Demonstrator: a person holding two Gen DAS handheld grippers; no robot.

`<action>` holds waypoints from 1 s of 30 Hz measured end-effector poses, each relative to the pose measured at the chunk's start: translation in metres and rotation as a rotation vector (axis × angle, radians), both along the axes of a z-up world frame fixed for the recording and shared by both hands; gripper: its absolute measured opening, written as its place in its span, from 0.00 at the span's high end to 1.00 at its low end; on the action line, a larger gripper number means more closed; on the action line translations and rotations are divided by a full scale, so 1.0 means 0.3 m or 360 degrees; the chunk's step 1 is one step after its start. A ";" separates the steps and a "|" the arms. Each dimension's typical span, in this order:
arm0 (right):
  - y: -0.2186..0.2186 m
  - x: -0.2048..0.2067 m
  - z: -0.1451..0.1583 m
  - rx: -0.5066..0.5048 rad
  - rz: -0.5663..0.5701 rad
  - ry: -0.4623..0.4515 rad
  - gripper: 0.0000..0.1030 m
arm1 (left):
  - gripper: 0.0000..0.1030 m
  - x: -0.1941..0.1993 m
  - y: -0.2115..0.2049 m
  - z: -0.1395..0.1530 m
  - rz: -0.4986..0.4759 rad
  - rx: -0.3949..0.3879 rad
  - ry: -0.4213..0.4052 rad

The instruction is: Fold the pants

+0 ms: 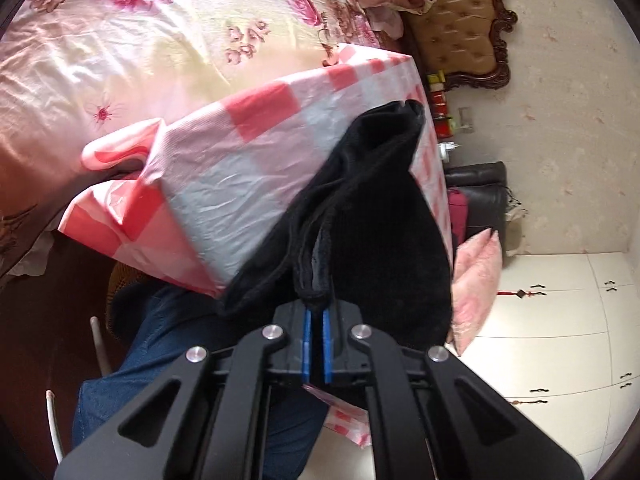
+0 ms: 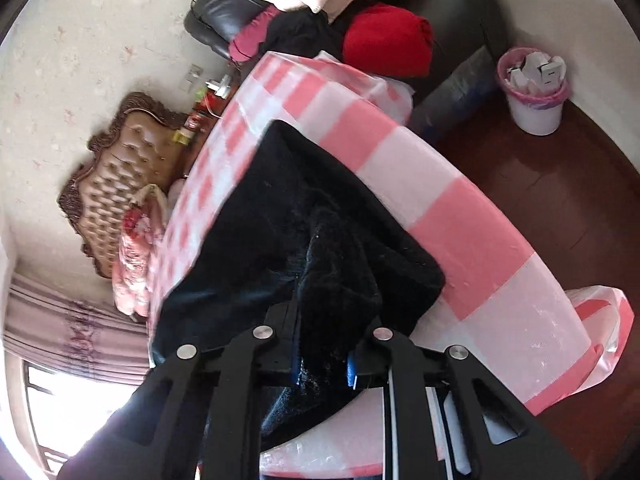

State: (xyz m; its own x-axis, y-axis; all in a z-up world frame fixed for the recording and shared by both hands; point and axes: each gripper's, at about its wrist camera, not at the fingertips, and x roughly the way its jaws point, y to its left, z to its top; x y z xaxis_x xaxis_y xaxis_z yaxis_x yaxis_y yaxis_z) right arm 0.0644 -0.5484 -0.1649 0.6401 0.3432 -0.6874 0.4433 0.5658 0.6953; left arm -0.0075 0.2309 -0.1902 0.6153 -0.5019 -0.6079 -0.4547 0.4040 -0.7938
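- Both ends grabbed: my left gripper [image 1: 317,312] is pinching a thin edge of the black pants [image 1: 360,208], my right gripper [image 2: 322,344] is clamped on a fat bunch.
- Pants lie along the table's near edge, on the pink checked tablecloth [image 1: 240,152].
- Looks like early days, no neat fold yet.
- Fabric's fuzzy, fleecy-looking; the cloth's shiny, crinkly plastic.

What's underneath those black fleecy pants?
The black fleecy pants lie on a pink-and-white checked plastic tablecloth covering a table. The table itself is hidden by the cloth. Near edges are lifted, pinched by the left gripper and right gripper.
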 end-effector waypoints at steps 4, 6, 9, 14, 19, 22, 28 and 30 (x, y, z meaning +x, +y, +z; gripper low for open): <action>0.011 -0.006 0.080 -0.0076 0.0029 -0.0082 0.84 | 0.96 -0.006 -0.003 0.081 -0.0032 0.0064 -0.0100; 0.020 -0.008 0.088 -0.0123 0.0037 -0.0071 0.84 | 0.96 -0.025 -0.003 0.072 -0.0032 0.0065 -0.0088; 0.019 -0.007 0.014 -0.0142 0.0027 0.0017 0.84 | 0.95 -0.048 -0.009 -0.010 -0.0020 0.0053 0.0000; 0.012 -0.026 0.021 -0.0205 0.0056 0.0020 0.75 | 0.66 -0.048 -0.010 0.001 -0.0083 0.0163 -0.0018; -0.011 -0.087 0.168 -0.0684 -0.0059 0.0086 0.27 | 0.30 -0.040 0.039 0.137 -0.0124 0.0555 -0.0061; -0.033 -0.054 0.246 -0.0867 -0.0013 0.0038 0.25 | 0.32 0.027 0.062 0.232 -0.0127 0.0734 -0.0224; 0.048 0.110 0.306 -0.0938 0.0192 -0.0015 0.22 | 0.62 0.354 0.013 0.268 -0.0419 0.0858 -0.0363; 0.109 0.127 0.322 -0.0938 0.0252 -0.0066 0.20 | 0.63 0.445 0.003 0.226 -0.0512 0.1005 -0.0229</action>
